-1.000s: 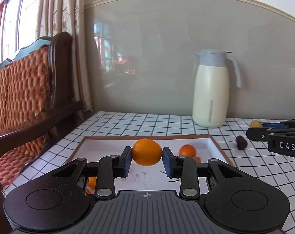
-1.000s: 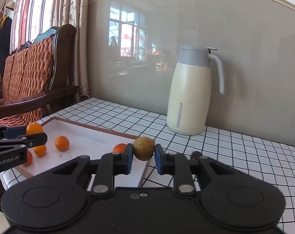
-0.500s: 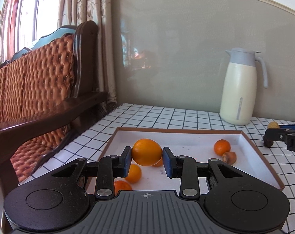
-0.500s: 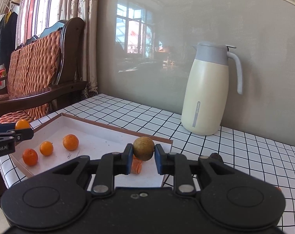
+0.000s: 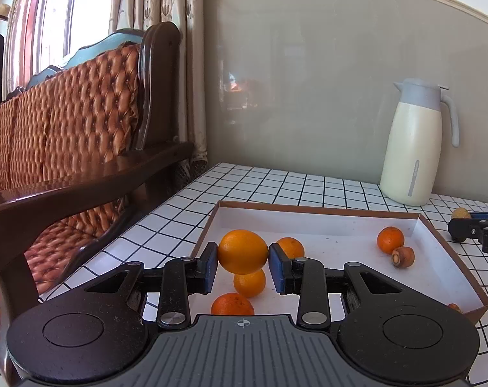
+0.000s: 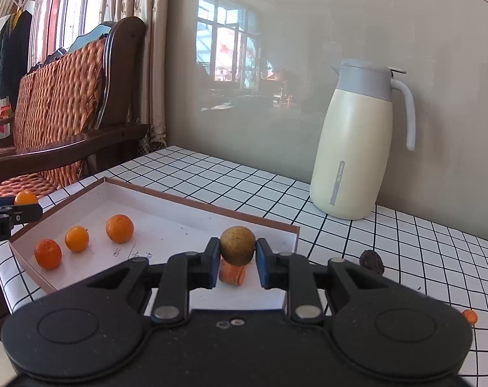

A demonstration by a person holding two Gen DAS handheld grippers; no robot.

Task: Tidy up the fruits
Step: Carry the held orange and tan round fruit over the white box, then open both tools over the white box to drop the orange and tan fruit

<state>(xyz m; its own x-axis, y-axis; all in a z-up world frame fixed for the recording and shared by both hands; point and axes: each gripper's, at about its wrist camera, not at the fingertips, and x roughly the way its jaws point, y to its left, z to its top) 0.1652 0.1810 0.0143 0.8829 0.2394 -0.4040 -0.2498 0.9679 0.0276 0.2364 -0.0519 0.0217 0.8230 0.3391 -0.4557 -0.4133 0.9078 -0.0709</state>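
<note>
My left gripper (image 5: 243,262) is shut on a large orange (image 5: 242,251), held above the near left part of the shallow white box (image 5: 318,208). Three small oranges lie beneath and around it (image 5: 249,282), with another orange (image 5: 390,240) and a carrot piece (image 5: 403,256) at the box's right side. My right gripper (image 6: 238,259) is shut on a brownish-green round fruit (image 6: 237,250) over the box's near right corner (image 6: 294,230), with a carrot piece (image 6: 232,274) under it. The left gripper (image 6: 10,214) with its orange shows at the far left of the right wrist view.
A cream thermos jug (image 6: 356,148) stands at the back by the wall. A dark dried fruit (image 6: 371,260) and a small orange bit (image 6: 469,316) lie on the checked tablecloth right of the box. A padded wooden bench (image 5: 70,148) borders the table's left side.
Both grippers have carried their fruit leftward: the left one now hangs over the box's left part, the right one over its right corner. Neither grip has changed.
</note>
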